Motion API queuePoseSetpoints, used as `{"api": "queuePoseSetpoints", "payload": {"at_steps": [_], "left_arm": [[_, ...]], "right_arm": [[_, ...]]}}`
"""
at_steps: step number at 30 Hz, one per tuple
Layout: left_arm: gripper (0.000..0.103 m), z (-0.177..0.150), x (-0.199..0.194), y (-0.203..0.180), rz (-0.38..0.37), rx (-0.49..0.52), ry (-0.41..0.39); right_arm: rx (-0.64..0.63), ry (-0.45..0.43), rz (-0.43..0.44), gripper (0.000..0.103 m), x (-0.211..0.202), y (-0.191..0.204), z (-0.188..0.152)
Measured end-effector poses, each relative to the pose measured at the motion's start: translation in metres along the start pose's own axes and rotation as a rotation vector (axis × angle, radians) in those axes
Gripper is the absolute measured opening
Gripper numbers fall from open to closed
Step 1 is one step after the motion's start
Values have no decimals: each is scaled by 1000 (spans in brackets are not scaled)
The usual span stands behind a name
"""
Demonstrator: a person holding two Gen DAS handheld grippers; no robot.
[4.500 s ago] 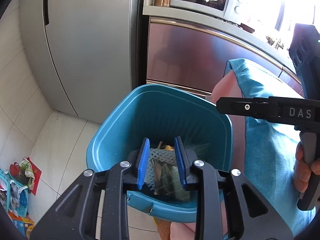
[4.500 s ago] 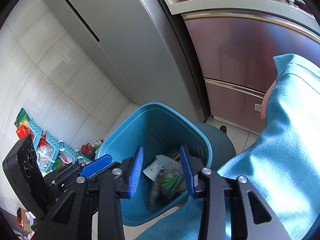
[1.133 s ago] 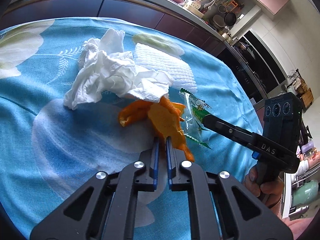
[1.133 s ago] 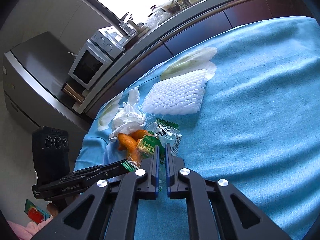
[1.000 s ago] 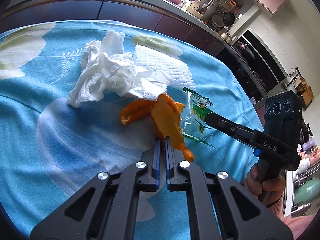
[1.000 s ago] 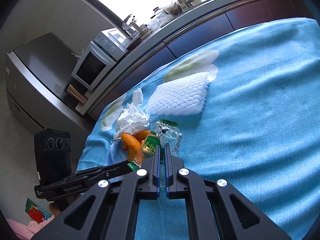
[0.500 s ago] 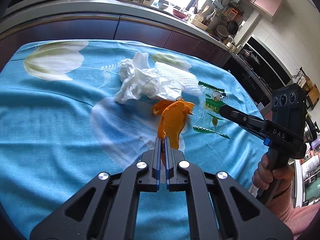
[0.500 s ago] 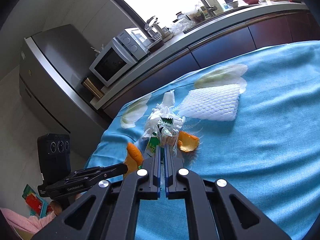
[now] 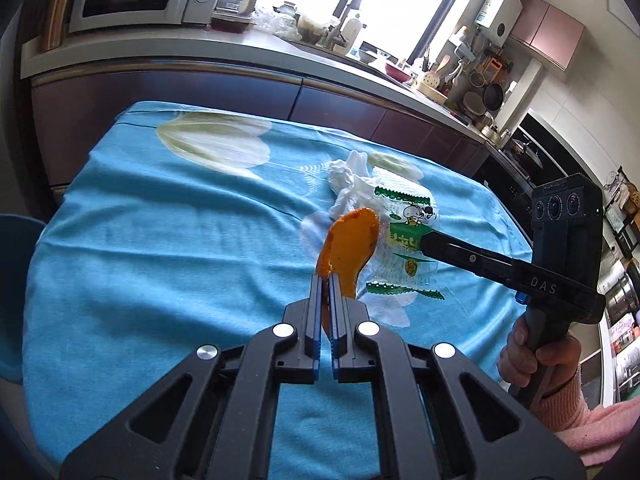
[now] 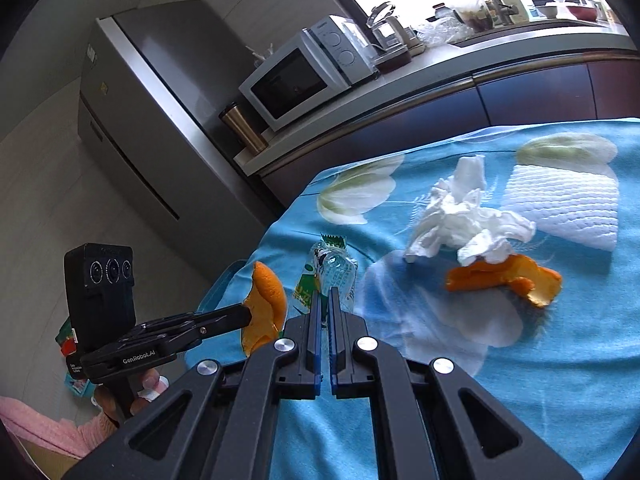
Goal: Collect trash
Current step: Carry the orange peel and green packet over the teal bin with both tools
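Note:
My left gripper [image 9: 326, 280] is shut on a piece of orange peel [image 9: 350, 246] and holds it above the blue tablecloth [image 9: 160, 248]. The peel also shows in the right wrist view [image 10: 266, 304]. My right gripper [image 10: 325, 294] is shut on a clear green-printed snack wrapper [image 10: 334, 274], lifted off the cloth; the wrapper shows in the left wrist view [image 9: 404, 240] too. A crumpled white tissue [image 10: 464, 220], a second orange peel [image 10: 504, 280] and a white foam net [image 10: 560, 208] lie on the cloth.
A kitchen counter with a microwave [image 10: 304, 72] runs behind the table, a steel fridge [image 10: 160, 120] at its left end. A blue bin rim [image 9: 16, 256] shows past the table's left edge. Clutter lies on the floor [image 10: 68, 340].
Both grippers have lifted and pulled back from the trash pile, the left carrying the orange peel and the right carrying the wrapper. The tissue, other peel and foam net stay on the cloth.

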State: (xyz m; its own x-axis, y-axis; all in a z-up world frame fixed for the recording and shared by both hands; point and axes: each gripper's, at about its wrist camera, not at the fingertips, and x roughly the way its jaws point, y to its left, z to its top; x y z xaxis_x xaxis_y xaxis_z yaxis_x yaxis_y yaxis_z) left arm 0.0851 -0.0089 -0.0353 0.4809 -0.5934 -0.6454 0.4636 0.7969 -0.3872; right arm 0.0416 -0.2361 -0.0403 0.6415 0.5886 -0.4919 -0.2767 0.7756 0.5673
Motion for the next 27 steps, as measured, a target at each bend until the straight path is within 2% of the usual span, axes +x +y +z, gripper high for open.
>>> {"api": "queuePoseSetpoints", "payload": {"at_steps": [17,27], "left_arm": [[4,-18,-111,99,174,-176,-155],[4,-30,-156,138,266,-236,-213]], "right_arm": [[-144,130,151,2,86,88,12],[-190,185,204,2,131,116,7]]}}
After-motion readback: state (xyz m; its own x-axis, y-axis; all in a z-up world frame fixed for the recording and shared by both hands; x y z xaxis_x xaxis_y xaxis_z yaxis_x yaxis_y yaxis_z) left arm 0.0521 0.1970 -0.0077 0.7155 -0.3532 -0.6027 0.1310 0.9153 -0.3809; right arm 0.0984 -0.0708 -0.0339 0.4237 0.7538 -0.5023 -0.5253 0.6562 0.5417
